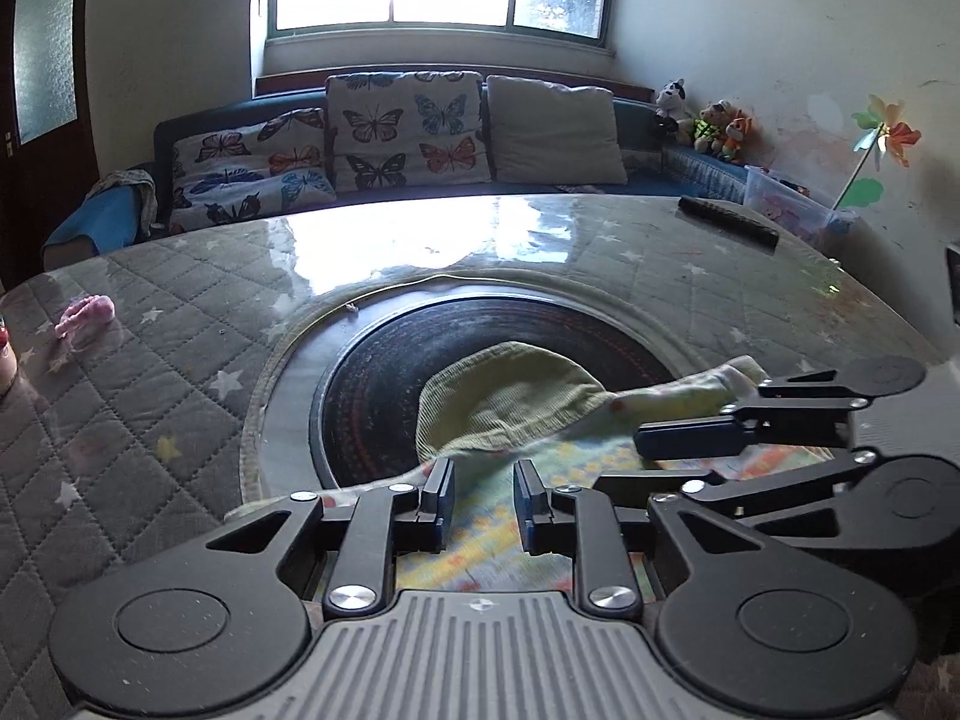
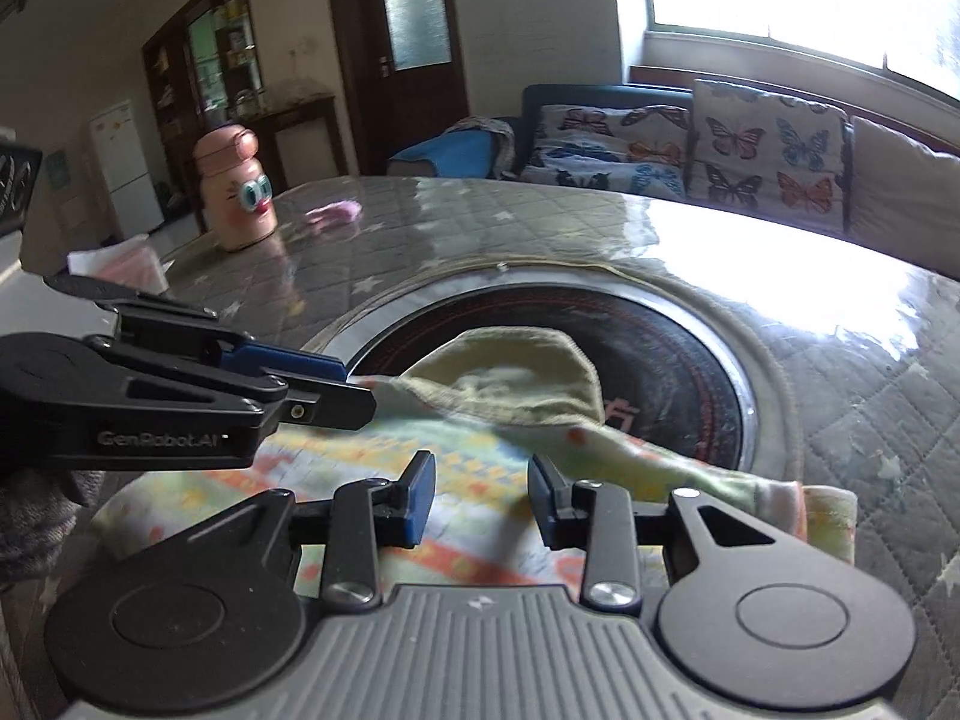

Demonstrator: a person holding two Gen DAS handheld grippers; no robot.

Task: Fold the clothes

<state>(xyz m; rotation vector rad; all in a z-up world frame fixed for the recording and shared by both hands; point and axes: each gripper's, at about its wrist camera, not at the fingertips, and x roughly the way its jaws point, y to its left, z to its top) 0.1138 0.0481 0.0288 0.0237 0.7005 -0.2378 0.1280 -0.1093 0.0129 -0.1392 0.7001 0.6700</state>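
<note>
A small patterned garment, with a plain green ribbed part flipped over it, is spread on the near edge of the table, partly over the round black cooktop set in the middle. The left gripper is held low over the cloth with its jaws a little apart, and nothing is pinched between them. The right gripper is also partly open above the cloth, with nothing held. To fold well, an edge should probably be picked up by both grippers together, and the cloth should be laid flat and smoothed. On the left gripper's side, "GenRobot.AI" can be read. A red mark is printed on the cooktop, but it cannot be read.
</note>
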